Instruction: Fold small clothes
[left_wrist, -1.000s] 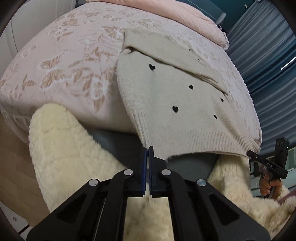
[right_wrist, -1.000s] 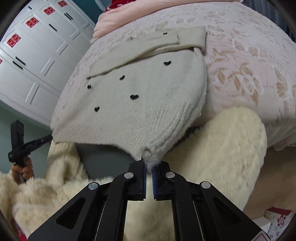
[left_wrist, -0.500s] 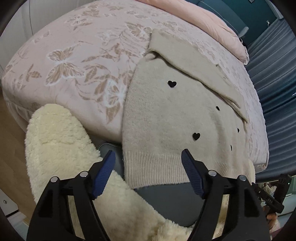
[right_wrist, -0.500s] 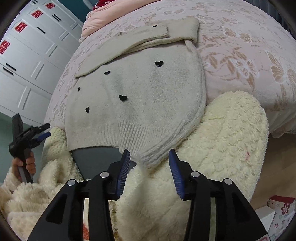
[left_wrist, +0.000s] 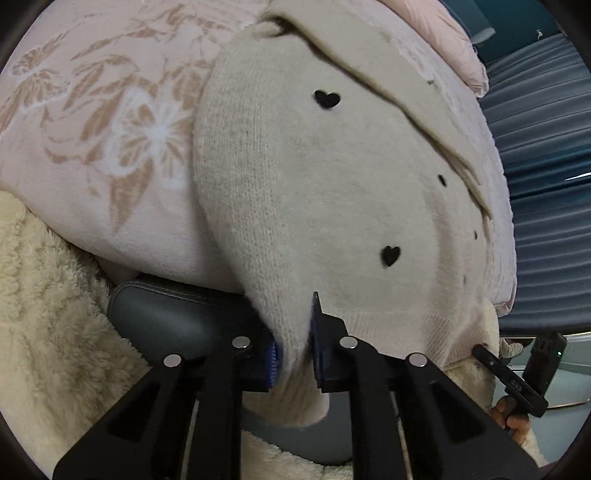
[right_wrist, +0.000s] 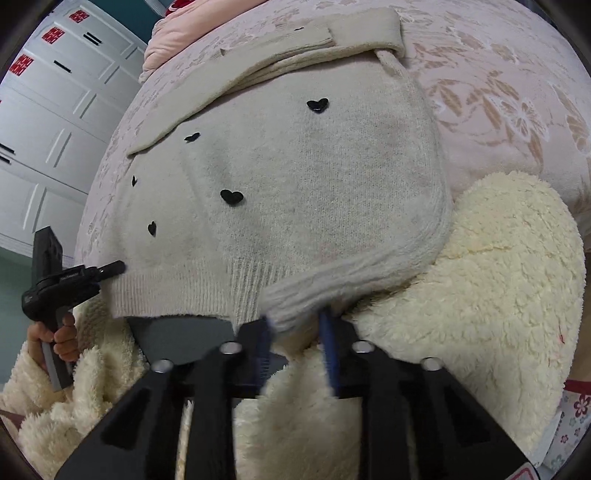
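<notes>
A cream knit sweater (left_wrist: 314, 177) with small black hearts lies on the bed, sleeves folded across its top, ribbed hem hanging over the near edge. My left gripper (left_wrist: 293, 354) is closed on the hem's left corner, which bunches between the blue pads. In the right wrist view the sweater (right_wrist: 295, 177) fills the middle. My right gripper (right_wrist: 295, 343) straddles the hem's right corner with a gap between its fingers, and the cloth sits between them.
The bed has a pink floral cover (left_wrist: 92, 129) and a pink duvet (right_wrist: 170, 33) at the far end. Cream fleece sleeves (right_wrist: 498, 277) and a grey padded edge (left_wrist: 166, 310) lie below the hem. White cabinets (right_wrist: 55, 110) stand left, blue curtains (left_wrist: 546, 184) right.
Both grippers let go of the hem and opened wide, then moved forward over its corners. The left has now closed on the left corner; the right has narrowed around the right corner.
</notes>
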